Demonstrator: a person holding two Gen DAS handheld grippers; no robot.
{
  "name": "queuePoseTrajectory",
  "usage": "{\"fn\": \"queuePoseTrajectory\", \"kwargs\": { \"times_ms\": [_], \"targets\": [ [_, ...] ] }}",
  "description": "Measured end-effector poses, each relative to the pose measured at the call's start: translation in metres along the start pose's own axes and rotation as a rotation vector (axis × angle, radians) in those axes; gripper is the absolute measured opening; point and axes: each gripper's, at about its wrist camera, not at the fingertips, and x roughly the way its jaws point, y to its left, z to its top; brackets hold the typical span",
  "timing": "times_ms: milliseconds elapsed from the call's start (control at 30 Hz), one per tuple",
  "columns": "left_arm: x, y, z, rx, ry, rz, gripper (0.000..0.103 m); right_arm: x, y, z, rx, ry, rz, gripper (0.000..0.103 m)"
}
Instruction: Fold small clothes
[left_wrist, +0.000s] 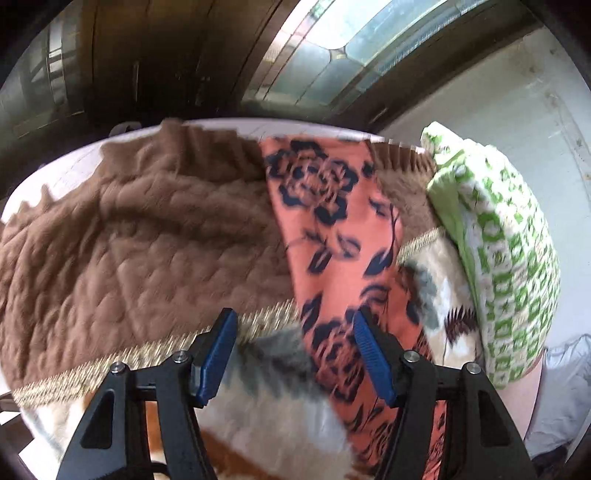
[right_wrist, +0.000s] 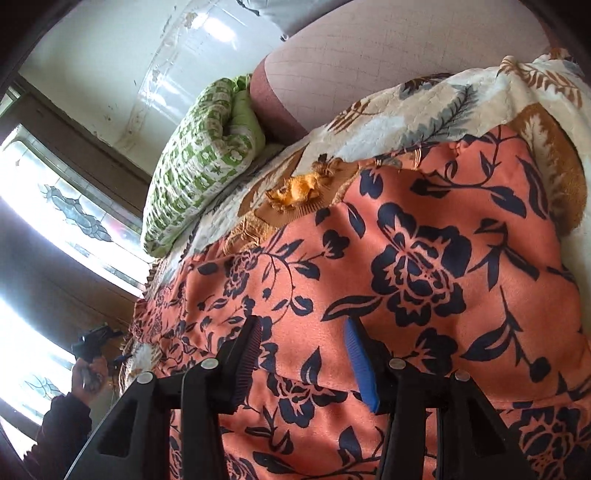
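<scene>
Covering most of the bed (right_wrist: 369, 48), a leaf-printed blanket (right_wrist: 406, 110) and a brown quilted blanket (left_wrist: 140, 229) are seen, with a green patterned pillow (left_wrist: 495, 251) set at the wall side. Across these the orange flowered cloth (right_wrist: 424, 266), the garment to be folded, is laid out; in the left wrist view it shows as a long strip running from the far edge of the bed toward the camera. No finished fold can be made out, so the task is judged to be at an early stage, with the spreading largely done and the folding itself left to do. The left tongs (left_wrist: 295, 354) are held fairly wide above the cloth's edge and the blanket, nothing being clamped between the blue pads; the picture is blurred, so contact cannot be told. The right tongs (right_wrist: 306, 362) are kept about half open low over the cloth, and whether a ridge of fabric is pinched between them cannot be told.
</scene>
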Motion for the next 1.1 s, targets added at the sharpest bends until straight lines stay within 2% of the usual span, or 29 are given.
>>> {"fn": "queuePoseTrajectory", "kwargs": {
  "times_ms": [67,167,267,367,433,467,567,667,767,867,967,1067,1100],
  "targets": [
    [0.009,-0.003,0.006,-0.003,0.000,-0.039,0.065,0.002,0.001,-0.001,-0.008,0.005,-0.005,0.051],
    [0.024,-0.004,0.011,0.009,-0.004,-0.026,0.059,0.004,0.000,-0.002,-0.019,0.011,-0.012,0.051],
    [0.031,-0.009,0.019,0.023,-0.040,-0.033,0.057,0.006,-0.001,-0.002,-0.018,0.011,-0.013,0.050],
    [0.033,-0.008,0.020,0.011,-0.054,-0.040,0.034,0.007,0.000,-0.002,-0.028,0.011,-0.015,0.050],
    [0.035,-0.011,0.017,0.021,-0.077,-0.012,0.022,0.008,0.000,-0.002,-0.036,0.006,-0.019,0.050],
    [0.037,-0.011,0.017,0.031,-0.081,-0.006,0.007,0.008,0.000,-0.002,-0.036,0.004,-0.020,0.050],
    [0.032,-0.020,0.011,0.051,-0.101,-0.002,0.005,0.007,0.000,-0.001,-0.033,0.000,-0.018,0.050],
    [0.013,-0.047,-0.004,0.144,-0.147,-0.026,0.005,0.004,-0.001,0.000,-0.026,-0.015,-0.017,0.050],
    [-0.011,-0.093,-0.033,0.305,-0.172,-0.065,0.005,0.000,-0.002,0.002,-0.010,-0.034,-0.012,0.050],
    [-0.037,-0.144,-0.081,0.483,-0.168,-0.132,0.005,-0.007,-0.004,0.005,0.009,-0.055,0.003,0.050],
    [-0.059,-0.199,-0.153,0.683,-0.136,-0.214,0.005,-0.014,-0.006,0.008,0.028,-0.075,0.020,0.050],
    [-0.067,-0.244,-0.225,0.840,-0.088,-0.284,0.005,-0.021,-0.008,0.011,0.045,-0.094,0.032,0.050],
    [-0.068,-0.258,-0.258,0.899,-0.062,-0.319,0.005,-0.024,-0.009,0.012,0.053,-0.101,0.038,0.050]
  ]
}}
